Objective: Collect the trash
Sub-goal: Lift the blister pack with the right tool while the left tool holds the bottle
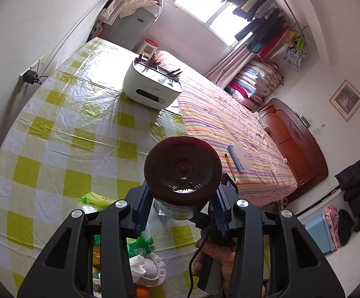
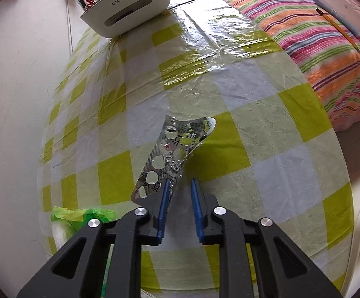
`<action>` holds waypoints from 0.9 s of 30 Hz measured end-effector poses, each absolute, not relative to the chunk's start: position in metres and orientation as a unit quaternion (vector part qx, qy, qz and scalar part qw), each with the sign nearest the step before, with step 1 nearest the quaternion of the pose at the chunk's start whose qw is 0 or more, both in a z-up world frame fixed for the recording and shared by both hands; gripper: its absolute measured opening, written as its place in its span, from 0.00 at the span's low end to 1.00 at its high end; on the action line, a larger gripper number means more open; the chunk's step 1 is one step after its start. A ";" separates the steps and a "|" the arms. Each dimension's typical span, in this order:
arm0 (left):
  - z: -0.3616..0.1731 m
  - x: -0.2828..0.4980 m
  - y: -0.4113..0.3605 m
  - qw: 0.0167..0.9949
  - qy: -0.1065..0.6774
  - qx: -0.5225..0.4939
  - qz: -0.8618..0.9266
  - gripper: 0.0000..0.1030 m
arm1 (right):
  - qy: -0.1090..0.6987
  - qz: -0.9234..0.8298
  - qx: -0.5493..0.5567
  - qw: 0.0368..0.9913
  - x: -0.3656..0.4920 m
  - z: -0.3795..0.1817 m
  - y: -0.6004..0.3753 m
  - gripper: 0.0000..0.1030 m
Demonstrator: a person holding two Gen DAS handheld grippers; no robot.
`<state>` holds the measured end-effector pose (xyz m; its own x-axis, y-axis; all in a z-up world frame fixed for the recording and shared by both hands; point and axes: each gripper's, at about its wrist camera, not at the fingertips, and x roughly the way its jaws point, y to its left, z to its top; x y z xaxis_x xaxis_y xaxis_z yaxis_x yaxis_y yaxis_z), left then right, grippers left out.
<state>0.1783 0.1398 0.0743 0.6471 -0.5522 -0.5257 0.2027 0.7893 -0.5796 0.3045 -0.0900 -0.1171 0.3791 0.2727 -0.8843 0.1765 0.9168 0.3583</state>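
Silver blister pack [image 2: 172, 154], one, one brown-lidded jar [image 1: 182, 171]

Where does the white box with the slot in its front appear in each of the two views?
Left wrist view: the white box stands on the checked tablecloth, upper middle, beside the striped bed.
Right wrist view: the white box is at the top edge, left of centre.
Shared landmark: the yellow pencil on the bed.

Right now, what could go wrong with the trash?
The curled blister pack has only its edge by the right tool, so it could slip away. The left tool holds the jar just under its lid, so it might tip or drop onto the table.
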 end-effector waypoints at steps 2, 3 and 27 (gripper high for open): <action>0.075 0.178 0.136 0.876 0.360 -0.236 -0.217 0.41 | 0.540 0.045 0.199 0.817 0.298 -0.117 -0.096 0.07; 0.074 0.178 0.134 0.876 0.361 -0.233 -0.219 0.41 | 0.531 0.050 0.187 0.825 0.295 -0.117 -0.098 0.06; 0.061 0.176 0.066 0.874 0.376 -0.171 -0.257 0.41 | 0.407 0.133 0.165 0.889 0.188 -0.069 -0.152 0.04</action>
<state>0.1758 0.0659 0.0608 0.5849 -0.5777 -0.5694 0.3206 0.8095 -0.4919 0.1882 -0.1519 -0.0694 0.6342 0.3703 -0.6788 -0.1018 0.9102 0.4014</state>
